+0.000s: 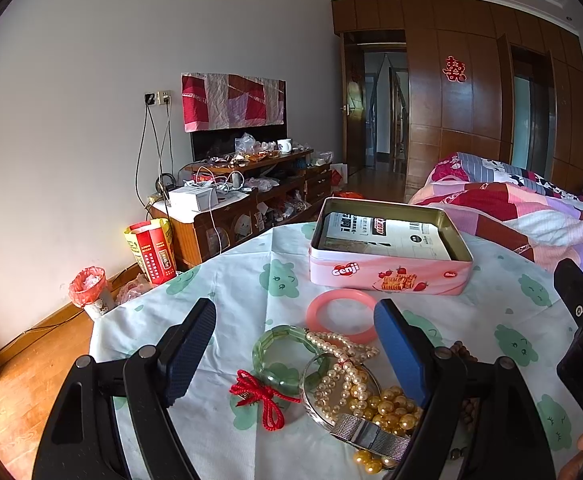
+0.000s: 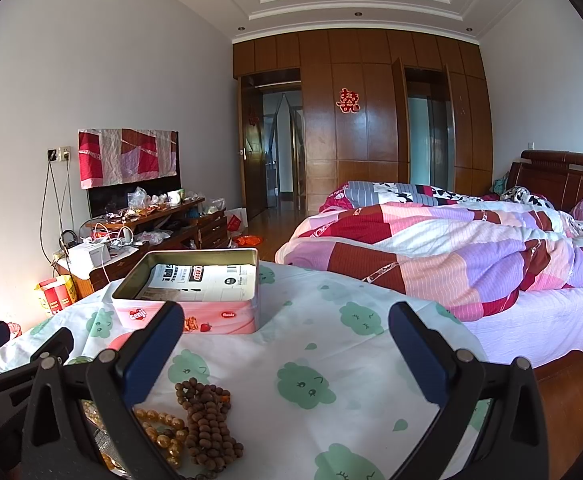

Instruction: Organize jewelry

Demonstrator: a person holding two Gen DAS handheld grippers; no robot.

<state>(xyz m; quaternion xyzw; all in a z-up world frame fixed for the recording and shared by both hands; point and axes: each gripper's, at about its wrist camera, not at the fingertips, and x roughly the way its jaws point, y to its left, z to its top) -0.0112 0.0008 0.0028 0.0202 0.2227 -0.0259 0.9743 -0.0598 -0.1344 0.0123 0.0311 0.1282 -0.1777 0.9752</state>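
Note:
An open pink Genji tin (image 1: 387, 276) stands on the table; it also shows in the right wrist view (image 2: 219, 316). In front of it lie a pink bangle (image 1: 341, 316), a green bangle (image 1: 279, 356), a pearl strand (image 1: 347, 364), a red cord bow (image 1: 261, 398), gold beads (image 1: 391, 412) and a metal mesh watch band (image 1: 371, 438). My left gripper (image 1: 295, 356) is open above this pile, empty. My right gripper (image 2: 287, 356) is open and empty over the cloth, just right of a brown wooden bead string (image 2: 207, 420) and amber beads (image 2: 163, 432).
The table wears a white cloth with green prints (image 2: 331, 360). A bed with a patchwork quilt (image 2: 451, 248) lies to the right. A cluttered TV cabinet (image 1: 243, 196), a red-yellow bag (image 1: 151, 252) and a small bin (image 1: 89, 292) stand at the left.

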